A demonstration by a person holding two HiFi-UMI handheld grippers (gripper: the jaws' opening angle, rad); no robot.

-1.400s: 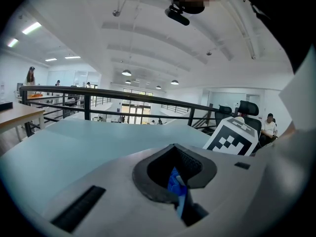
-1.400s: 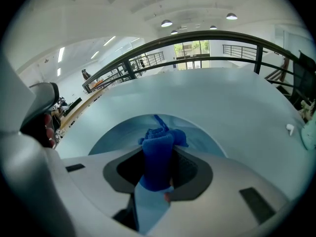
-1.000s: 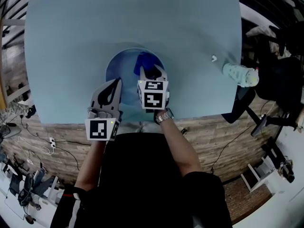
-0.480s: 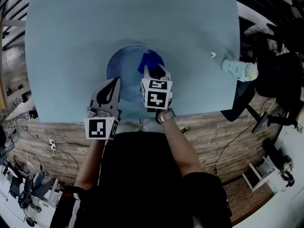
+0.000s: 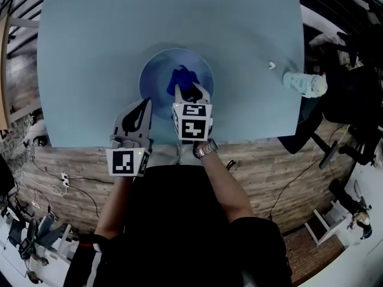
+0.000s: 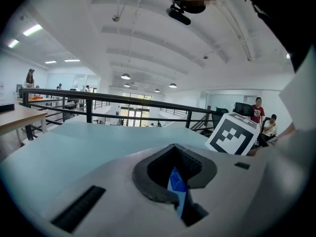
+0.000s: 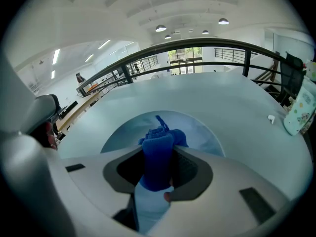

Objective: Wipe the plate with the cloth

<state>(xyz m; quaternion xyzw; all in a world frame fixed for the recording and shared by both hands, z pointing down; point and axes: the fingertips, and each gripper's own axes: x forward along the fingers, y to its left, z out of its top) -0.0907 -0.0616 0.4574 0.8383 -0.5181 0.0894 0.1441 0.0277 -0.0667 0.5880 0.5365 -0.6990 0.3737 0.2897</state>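
Note:
A round blue plate lies on the pale blue table near its front edge. A dark blue cloth rests bunched on the plate's middle, with my right gripper shut on it. In the right gripper view the cloth stands between the jaws, over the plate. My left gripper is at the plate's near left rim. In the left gripper view a thin blue edge, apparently the plate's rim, sits pinched between its shut jaws.
A pale green and white bottle lies near the table's right edge, with a small white object beside it. The table's front edge runs just below the grippers. Chairs and cables lie on the floor around.
The right gripper swung the cloth toward the plate's right side, then back toward its middle. The left gripper has stayed at the rim.

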